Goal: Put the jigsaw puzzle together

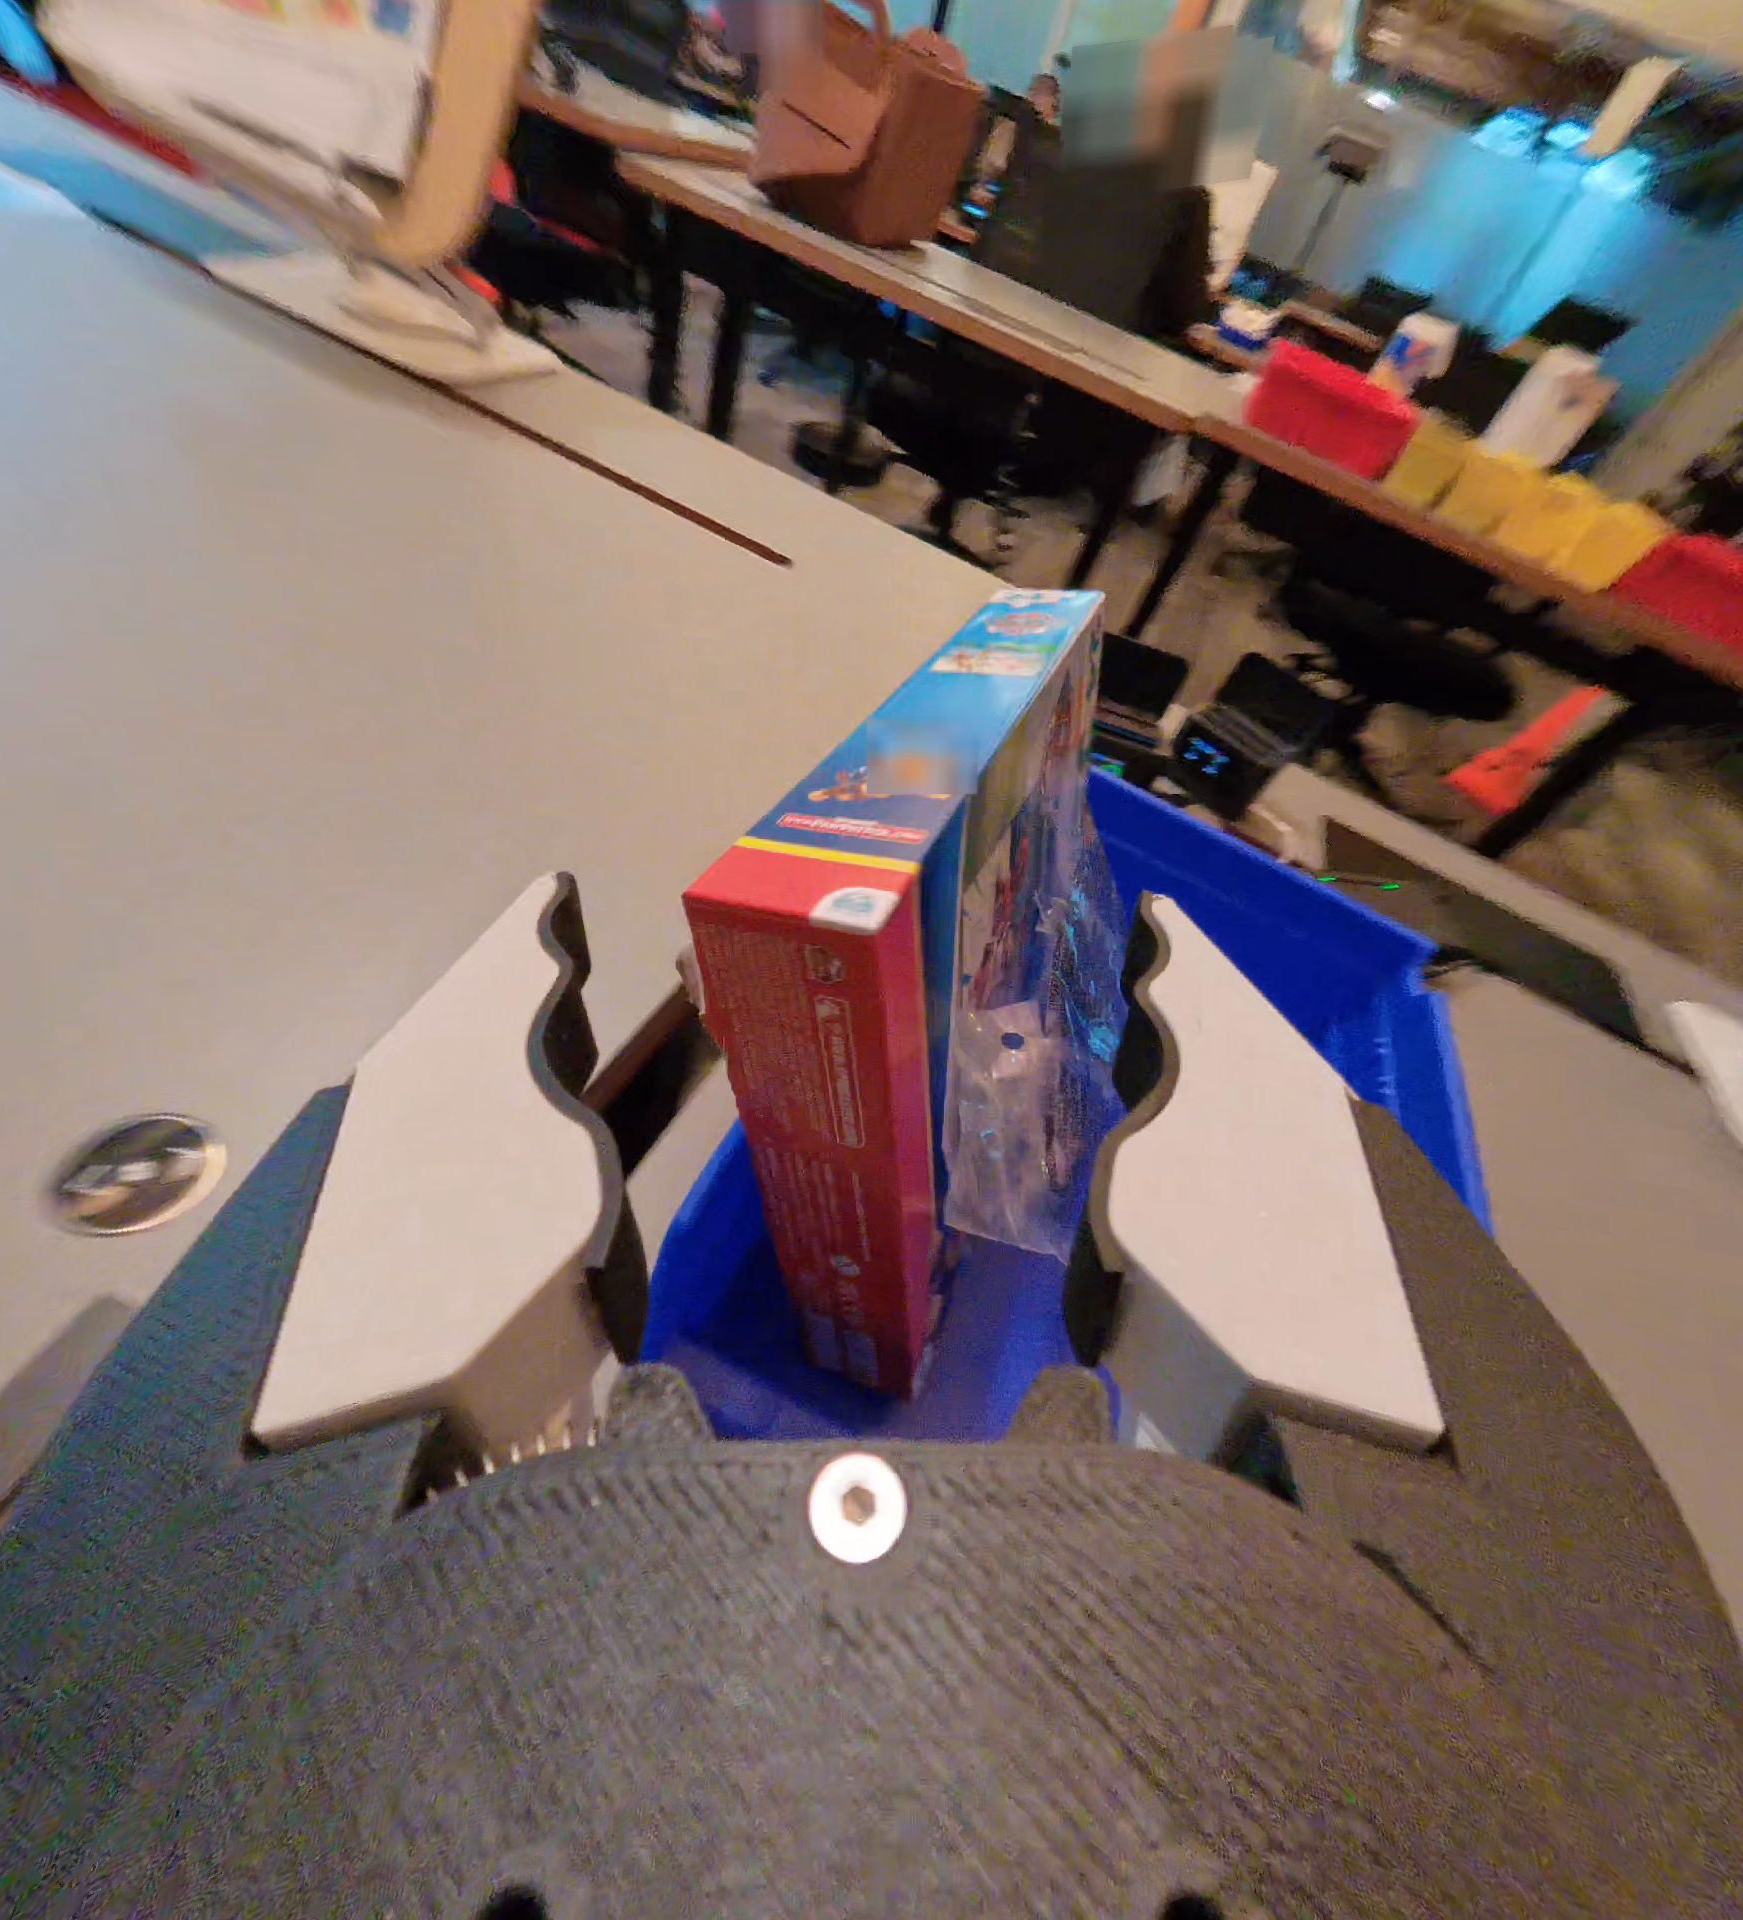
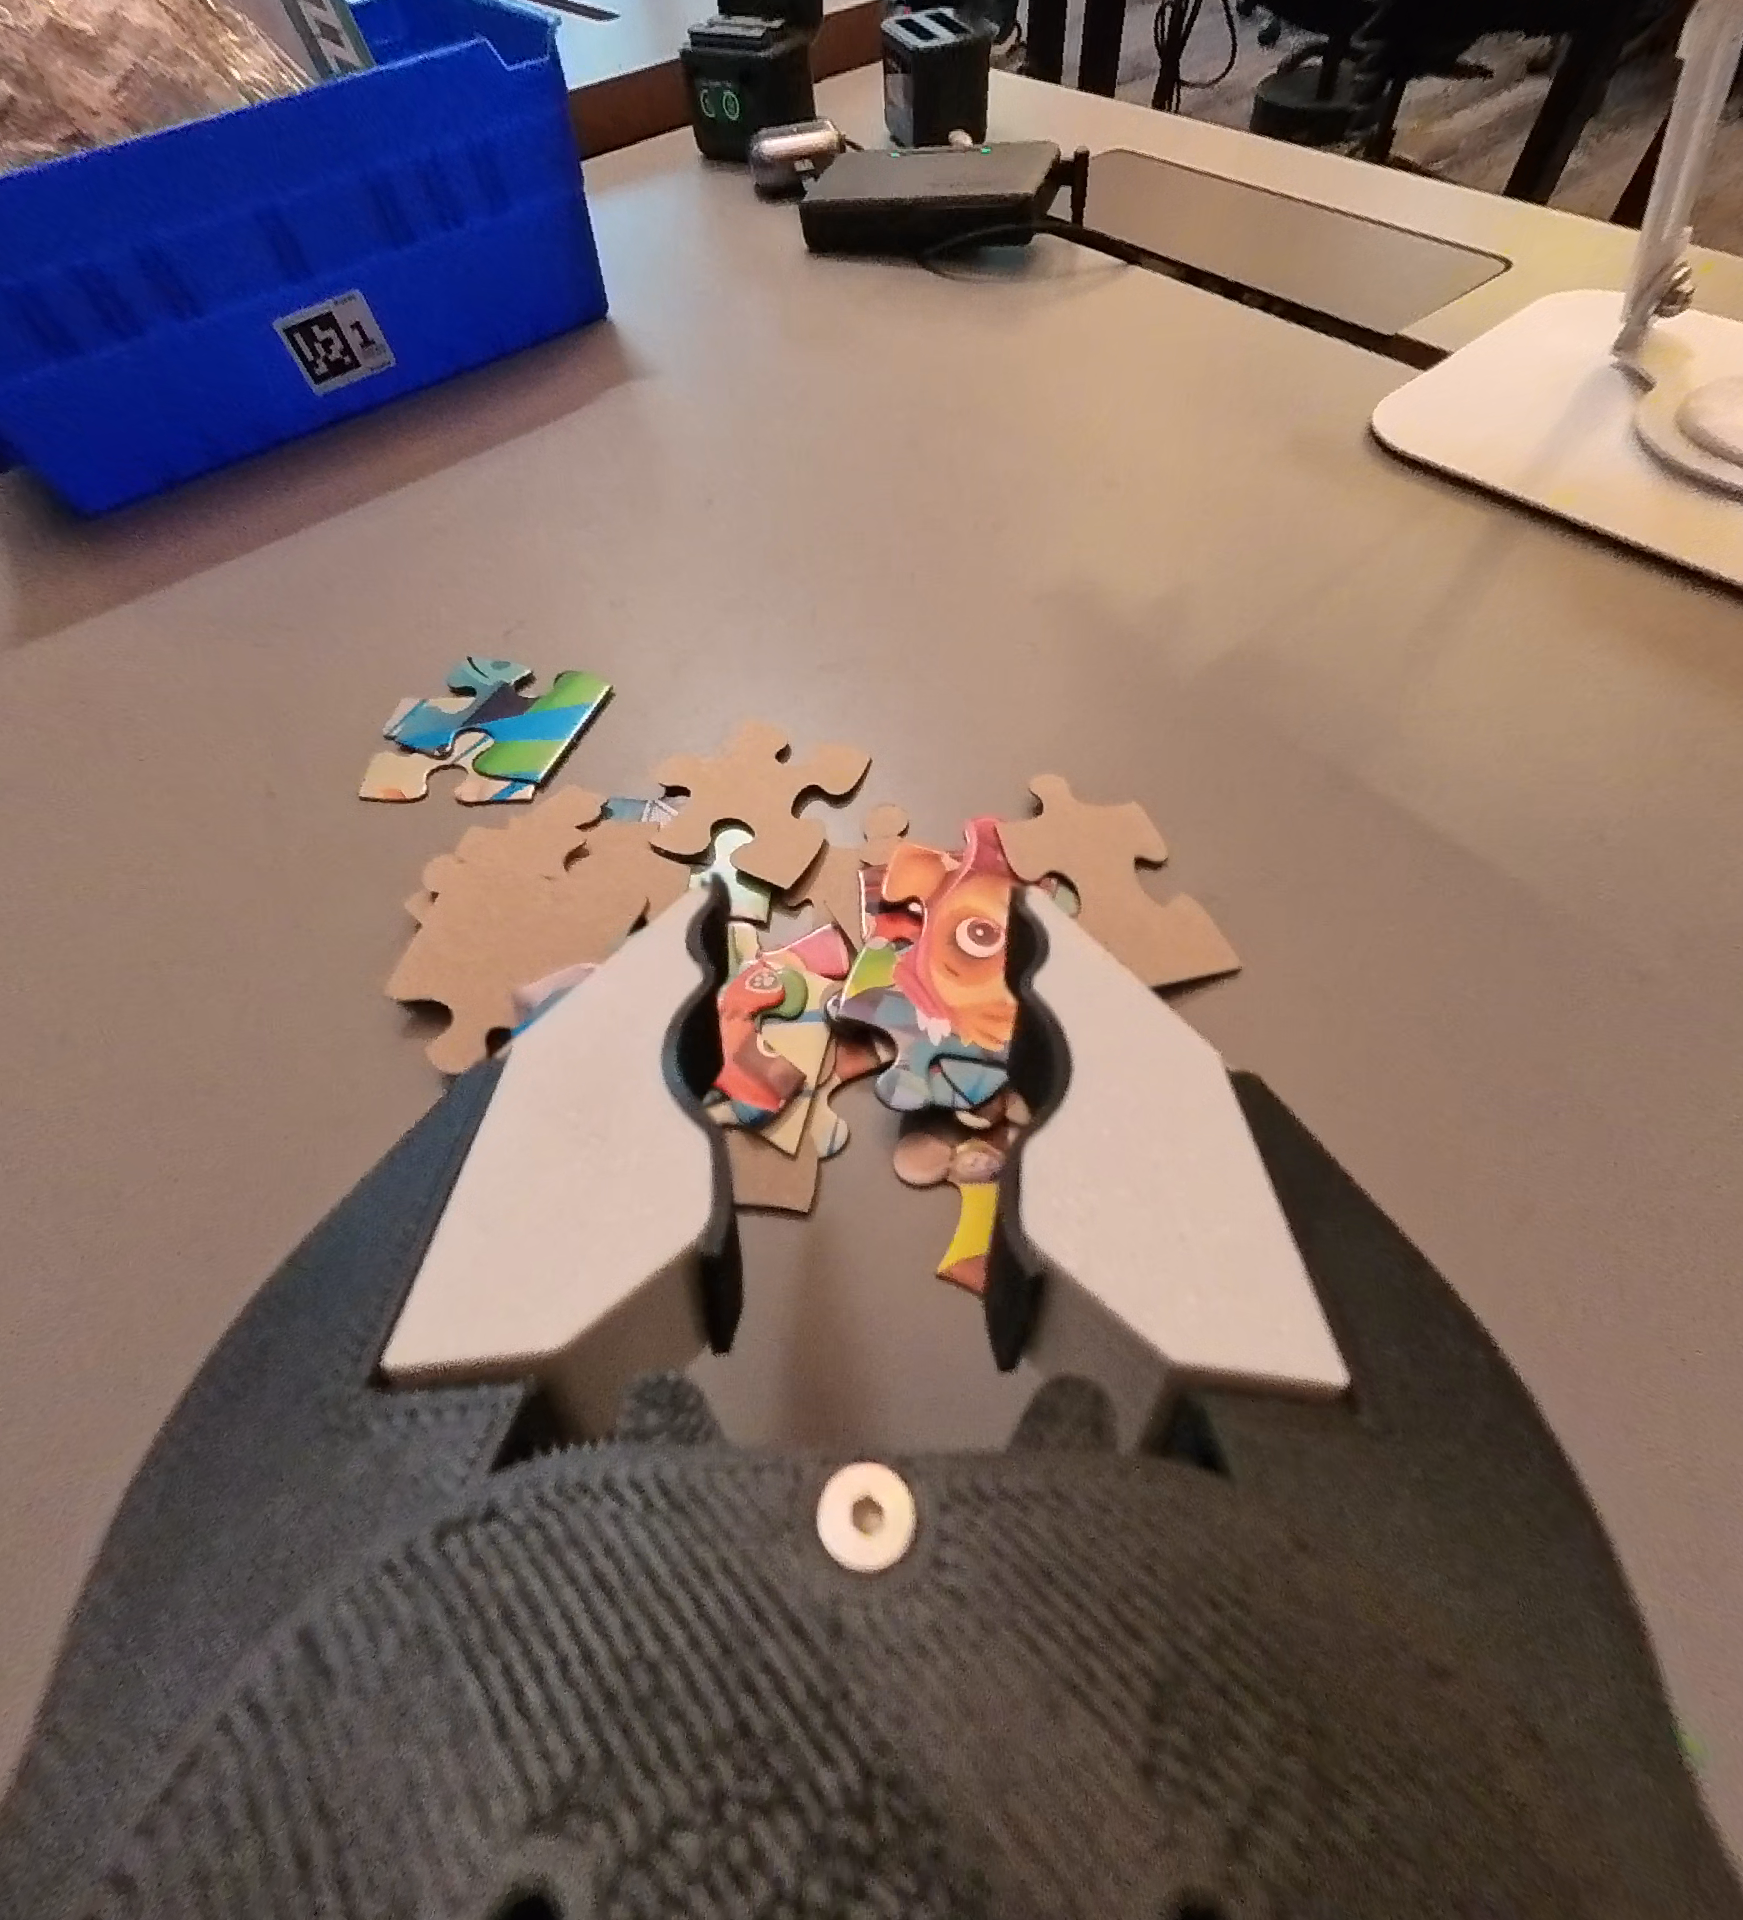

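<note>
Your left gripper (image 1: 862, 914) is hanging with its fingers spread wide around a red and blue box (image 1: 825, 1101) that is standing on end between them. There is a clear gap between the left pad and the box's red face, so nothing is being pinched. A clear plastic bag (image 1: 1043, 1039) with printed colours is leaning against the box on its 3 o'clock side, just beside the right fingertip (image 1: 1158, 935); whether that pad is touching the bag I cannot tell. Box and bag are sitting in a blue bin (image 1: 1293, 935), whose wall is running off toward 2 o'clock. At 9 o'clock a round metal cap (image 1: 138, 1172) is lying in the grey table (image 1: 223, 623). Farther off, at 1 o'clock, red and yellow bins (image 1: 1469, 468) are lining a long desk.

Your right gripper (image 2: 867, 914) is hovering low over a heap of puzzle pieces (image 2: 908, 977), fingers partly spread, with the coloured pieces showing between them; whether either pad is touching a piece I cannot tell. Brown, face-down pieces (image 2: 493, 914) are spreading out toward 10 o'clock, and two joined coloured pieces (image 2: 493, 738) are lying apart beyond them. Farther, at 11 o'clock, the blue bin (image 2: 254, 281) is standing with a square marker sticker (image 2: 332, 341) on its side. At 12 o'clock a black device (image 2: 929, 192) is resting on the table, and at 2 o'clock a white stand base (image 2: 1532, 436).
</note>
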